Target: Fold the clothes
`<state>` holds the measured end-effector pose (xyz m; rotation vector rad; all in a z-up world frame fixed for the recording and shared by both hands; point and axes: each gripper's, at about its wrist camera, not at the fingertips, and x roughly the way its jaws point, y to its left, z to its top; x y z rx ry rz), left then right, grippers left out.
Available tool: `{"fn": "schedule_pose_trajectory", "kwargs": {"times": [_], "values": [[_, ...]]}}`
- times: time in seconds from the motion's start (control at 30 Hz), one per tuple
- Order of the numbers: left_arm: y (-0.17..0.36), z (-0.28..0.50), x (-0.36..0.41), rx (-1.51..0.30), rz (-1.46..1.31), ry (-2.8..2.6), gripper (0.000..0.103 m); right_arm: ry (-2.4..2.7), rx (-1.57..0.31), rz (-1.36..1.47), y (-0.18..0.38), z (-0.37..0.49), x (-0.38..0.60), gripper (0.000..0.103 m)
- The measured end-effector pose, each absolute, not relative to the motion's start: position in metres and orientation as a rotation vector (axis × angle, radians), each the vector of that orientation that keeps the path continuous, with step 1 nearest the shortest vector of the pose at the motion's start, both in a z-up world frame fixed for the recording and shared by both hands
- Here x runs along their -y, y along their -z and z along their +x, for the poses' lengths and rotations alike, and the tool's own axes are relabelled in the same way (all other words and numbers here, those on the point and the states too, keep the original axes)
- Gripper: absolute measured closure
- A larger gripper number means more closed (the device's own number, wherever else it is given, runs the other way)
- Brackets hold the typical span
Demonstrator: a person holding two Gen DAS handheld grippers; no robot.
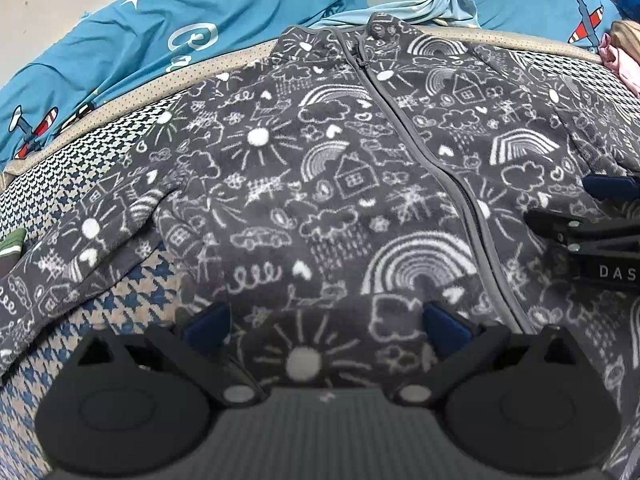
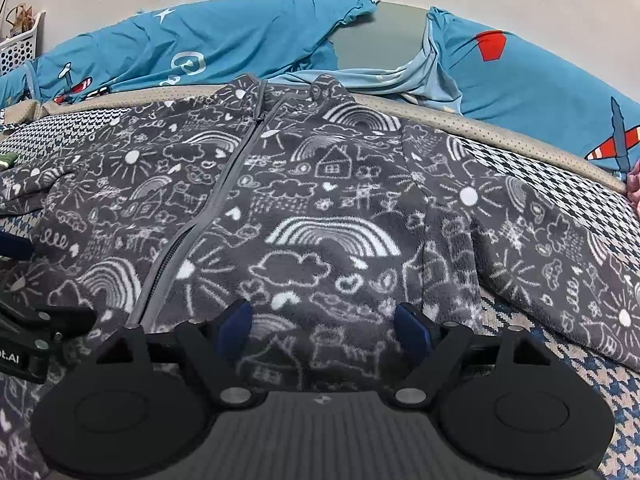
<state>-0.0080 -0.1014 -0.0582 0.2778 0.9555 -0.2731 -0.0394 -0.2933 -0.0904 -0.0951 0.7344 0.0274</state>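
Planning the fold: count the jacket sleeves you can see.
2. Left sleeve lies spread over the houndstooth cover; right sleeve spreads to the other side. None look hidden.

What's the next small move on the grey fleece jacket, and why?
Probably close both tools on the bottom hem. The grey fleece jacket lies flat, zipped, front up, sleeves spread out, unfolded. The left tool and right tool sit open at its near edge, fabric between the pads of each but not pinched. A grip there would likely let the hem be lifted toward the collar.
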Motion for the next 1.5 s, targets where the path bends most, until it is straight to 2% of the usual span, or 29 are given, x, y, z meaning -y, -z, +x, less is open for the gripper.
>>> {"fn": "schedule_pose_trajectory", "kwargs": {"times": [0.63, 1.23, 1.5], "values": [[0.055, -0.024, 0.092, -0.906, 0.241, 0.246, 0.0, 0.002, -0.728, -0.117, 0.079, -0.066, 0.296, 0.023], [0.034, -0.09, 0.075, -0.821, 0.185, 0.234, 0.0, 0.015, -0.69, 0.019, 0.055, -0.127, 0.318, 0.023], [0.045, -0.11, 0.081, -0.855, 0.222, 0.242, 0.0, 0.016, -0.707, 0.026, 0.059, -0.154, 0.313, 0.023]]}}
